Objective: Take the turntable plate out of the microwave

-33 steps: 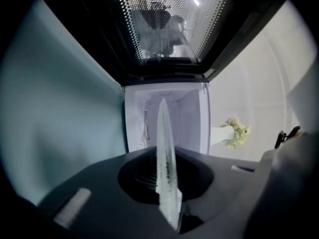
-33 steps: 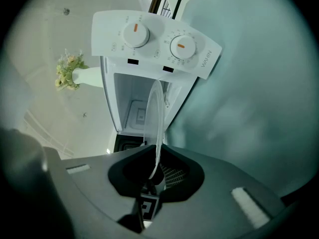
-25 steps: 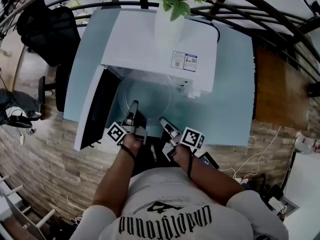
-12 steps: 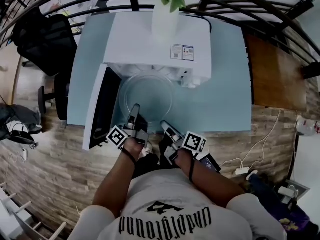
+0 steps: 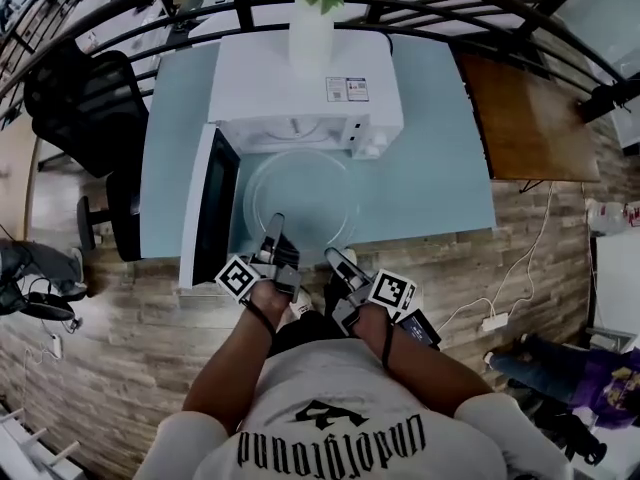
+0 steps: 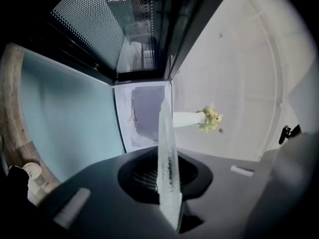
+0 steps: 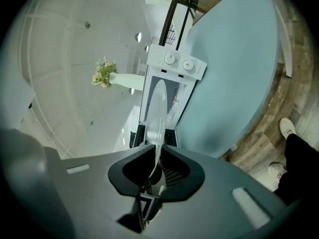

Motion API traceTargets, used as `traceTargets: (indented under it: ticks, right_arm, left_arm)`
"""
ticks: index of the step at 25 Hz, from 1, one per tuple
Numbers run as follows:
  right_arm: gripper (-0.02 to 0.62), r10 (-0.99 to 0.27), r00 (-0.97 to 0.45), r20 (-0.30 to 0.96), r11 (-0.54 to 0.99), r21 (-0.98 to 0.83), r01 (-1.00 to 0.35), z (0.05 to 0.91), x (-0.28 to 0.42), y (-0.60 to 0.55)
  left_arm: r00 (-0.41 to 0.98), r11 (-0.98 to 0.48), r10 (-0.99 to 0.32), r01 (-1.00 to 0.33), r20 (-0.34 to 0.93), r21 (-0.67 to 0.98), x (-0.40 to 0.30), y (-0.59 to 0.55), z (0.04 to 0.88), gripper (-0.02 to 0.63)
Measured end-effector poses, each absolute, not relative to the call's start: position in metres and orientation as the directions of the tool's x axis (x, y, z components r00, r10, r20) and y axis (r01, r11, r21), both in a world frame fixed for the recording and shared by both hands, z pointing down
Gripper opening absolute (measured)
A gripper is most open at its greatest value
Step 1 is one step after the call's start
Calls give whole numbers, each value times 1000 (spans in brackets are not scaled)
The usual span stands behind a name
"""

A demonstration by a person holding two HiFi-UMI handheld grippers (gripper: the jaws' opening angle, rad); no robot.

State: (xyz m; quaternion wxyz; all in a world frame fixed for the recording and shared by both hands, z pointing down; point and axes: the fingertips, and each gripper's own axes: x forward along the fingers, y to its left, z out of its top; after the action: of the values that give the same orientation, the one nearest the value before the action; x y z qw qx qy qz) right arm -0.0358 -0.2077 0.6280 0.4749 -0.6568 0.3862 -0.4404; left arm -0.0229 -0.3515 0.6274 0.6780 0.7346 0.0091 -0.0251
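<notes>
A: Where is the turntable plate [image 5: 300, 193] now?

B: It hangs level over the blue table [image 5: 440, 168], just in front of the microwave [image 5: 300, 78], whose door [image 5: 210, 208] stands swung out on the left. Its far edge sits by the open mouth; I judge it out of the cavity, or very nearly.

A: And the grippers?

B: The left gripper [image 5: 275, 225] pinches the near rim left of centre. The right gripper [image 5: 336, 259] pinches the same rim further right. In each gripper view the glass runs edge-on between the jaws, pressed on both faces.

A: How will it handle?

B: It is clear glass, so I'd expect it to be stiff, fairly heavy for its thickness, slick and breakable. Held only at the near rim, its weight hangs out beyond the pads and could tip the far edge down. Deep bites on the rim, well apart and kept level, seem the safest hold.

A: Count things for me.

B: One plate, one microwave with two knobs [image 7: 170, 59], one door, two grippers, one table, and one white vase [image 5: 310, 33] of flowers on the microwave's top.
</notes>
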Motion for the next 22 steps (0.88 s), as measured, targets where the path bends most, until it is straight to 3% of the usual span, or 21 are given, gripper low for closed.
traceTargets:
  ticks: [9, 12, 16, 22]
  right_arm:
    - [35, -923, 338, 183, -230, -968, -104, 588, -53, -182]
    - [34, -903, 335, 270, -312, -947, -79, 588, -56, -161]
    - [34, -939, 310, 147, -200, -969, -144, 563, -52, -153]
    - [34, -950, 267, 160, -203, -968, -144, 559, -54, -120]
  left_arm:
    - [998, -68, 12, 68, -68, 995, -37, -326, 590, 72]
    - [997, -59, 7, 77, -77, 995, -38, -314, 581, 72]
    - [996, -50, -19, 89, -90, 995, -41, -296, 567, 72]
    - [993, -72, -60, 95, -99, 993, -48, -266, 559, 72]
